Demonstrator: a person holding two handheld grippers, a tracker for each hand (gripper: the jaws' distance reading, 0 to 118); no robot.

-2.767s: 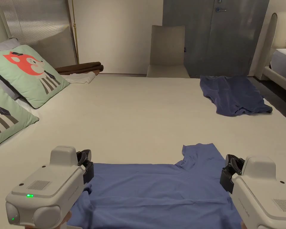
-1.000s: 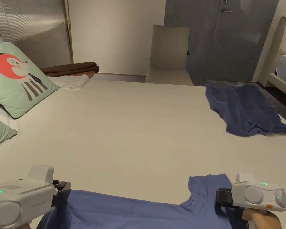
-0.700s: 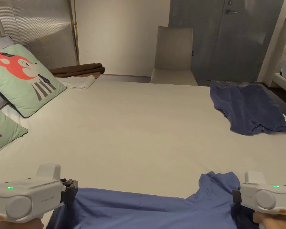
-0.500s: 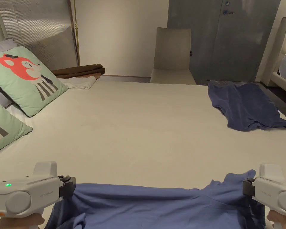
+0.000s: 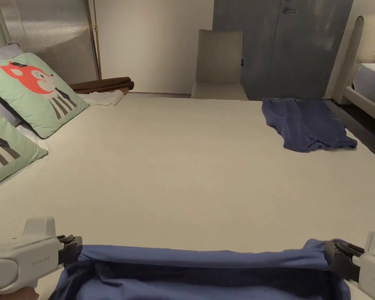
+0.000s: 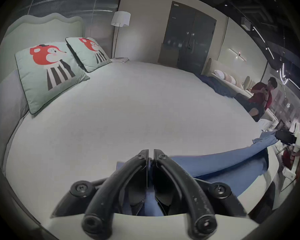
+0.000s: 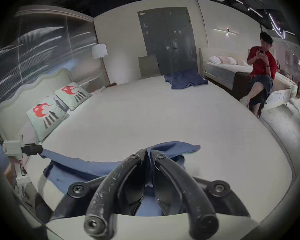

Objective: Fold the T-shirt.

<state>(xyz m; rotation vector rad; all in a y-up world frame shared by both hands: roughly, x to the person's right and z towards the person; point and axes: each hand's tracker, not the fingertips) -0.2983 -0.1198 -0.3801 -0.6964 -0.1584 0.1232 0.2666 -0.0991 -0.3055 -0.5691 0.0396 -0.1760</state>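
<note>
T-shirt stretched between left tongs and right tongs, both clamped on it

L hand-held gripper clamped on T-shirt

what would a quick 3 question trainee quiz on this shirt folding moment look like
1. True or false: both grippers are shut on the blue T-shirt.
2. Where does the dark navy garment lie? A) far right of the bed B) on the chair C) on a pillow
3. Fill in: the T-shirt's top edge is stretched ____ between the left gripper and the right gripper.

Key: 1 true; 2 A; 3 taut
</note>
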